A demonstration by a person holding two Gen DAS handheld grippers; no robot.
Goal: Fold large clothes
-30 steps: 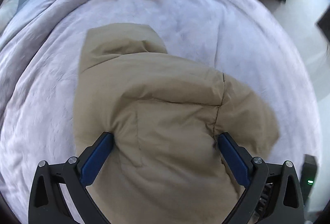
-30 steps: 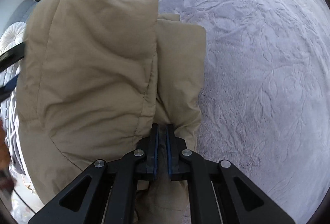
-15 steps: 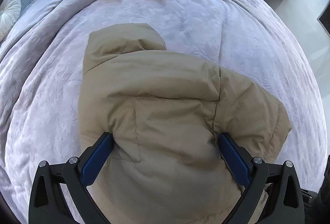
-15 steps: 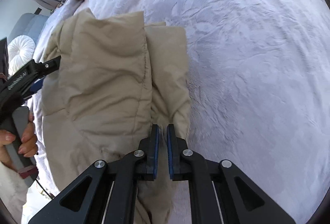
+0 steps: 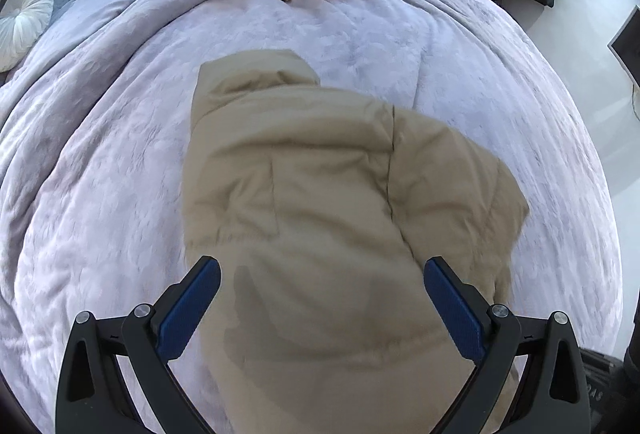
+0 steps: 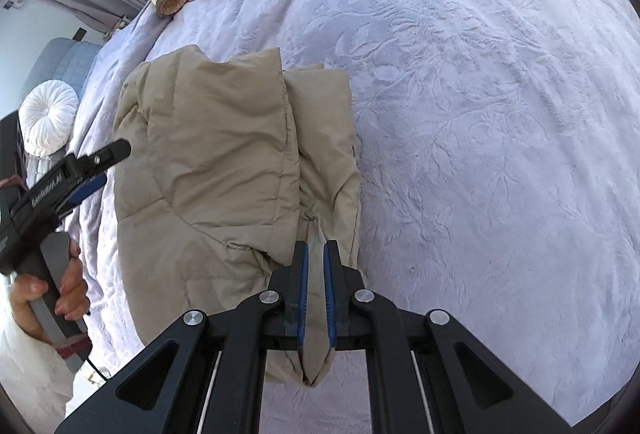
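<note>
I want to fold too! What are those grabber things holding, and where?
The right hand-held gripper pinches the tan puffy jacket by a fold at its near edge. The left hand-held gripper is open, holding nothing.

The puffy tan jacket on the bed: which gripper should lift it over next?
Probably the right gripper: it pinches the puffy tan jacket's edge, while the left gripper is open, holding nothing.
</note>
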